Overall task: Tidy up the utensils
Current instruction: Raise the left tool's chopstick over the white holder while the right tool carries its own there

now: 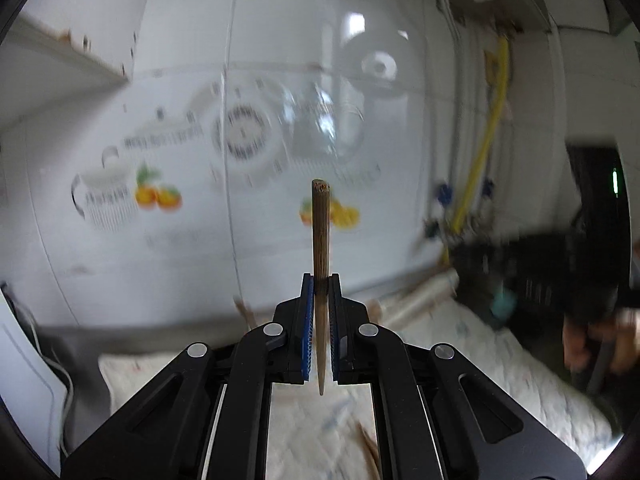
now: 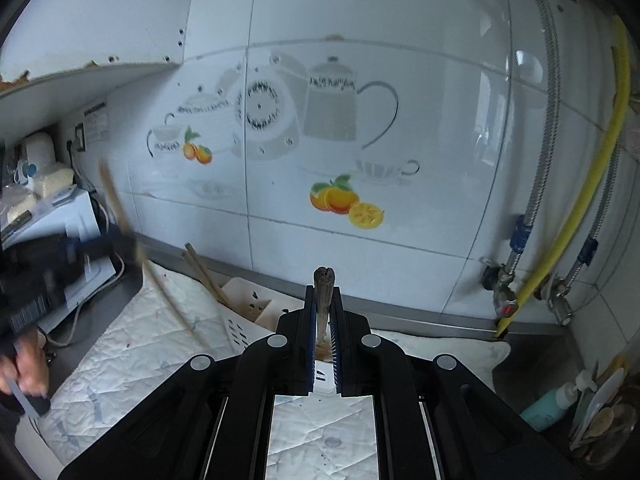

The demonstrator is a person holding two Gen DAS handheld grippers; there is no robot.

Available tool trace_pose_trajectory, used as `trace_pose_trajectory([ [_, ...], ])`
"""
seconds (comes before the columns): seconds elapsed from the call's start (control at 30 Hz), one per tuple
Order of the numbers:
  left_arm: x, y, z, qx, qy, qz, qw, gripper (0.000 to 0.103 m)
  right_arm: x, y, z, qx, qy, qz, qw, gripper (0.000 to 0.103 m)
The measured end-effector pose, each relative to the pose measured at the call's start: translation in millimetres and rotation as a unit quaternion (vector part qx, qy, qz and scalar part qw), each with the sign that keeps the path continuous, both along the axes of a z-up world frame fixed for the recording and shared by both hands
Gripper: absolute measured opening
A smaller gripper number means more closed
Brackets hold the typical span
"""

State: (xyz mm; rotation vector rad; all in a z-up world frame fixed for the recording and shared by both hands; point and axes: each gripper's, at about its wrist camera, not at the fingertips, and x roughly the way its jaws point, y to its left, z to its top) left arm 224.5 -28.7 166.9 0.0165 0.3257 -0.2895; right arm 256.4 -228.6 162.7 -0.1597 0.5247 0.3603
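The left gripper (image 1: pixel 320 284) is black with blue pads gripping a brown, finely striped chopstick (image 1: pixel 321 240). The right gripper (image 2: pixel 324 294) is likewise black with blue pads, around a brown-grey wooden chopstick (image 2: pixel 324 284). The wall tiles (image 2: pixel 400 20) are glossy white, printed with grey teapots and cups (image 2: pixel 332 100) trimmed in black, and oranges (image 2: pixel 344 202) in orange and yellow with green leaves. A yellow hose (image 2: pixel 596 168) runs beside silver braided pipes (image 2: pixel 544 120) with blue bands. The quilted cloth (image 2: pixel 132 344) is white with faint blue marks. The utensil holder (image 2: pixel 248 312) is cream; a bottle (image 2: pixel 548 408) is teal.
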Motion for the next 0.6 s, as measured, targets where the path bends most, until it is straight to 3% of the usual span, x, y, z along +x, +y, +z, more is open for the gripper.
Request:
trace_pose_trajectory([
  [0.23,47,-1,15,0.000,-0.033,0.048,0.9983,0.005,20,0,-22,-0.001,0.021,0.003,1.000,0.006],
  [0.6,94,2,-33,-0.004,0.017,0.066,0.9976,0.006,33,-1,-42,-0.005,0.040,0.005,0.999,0.007],
])
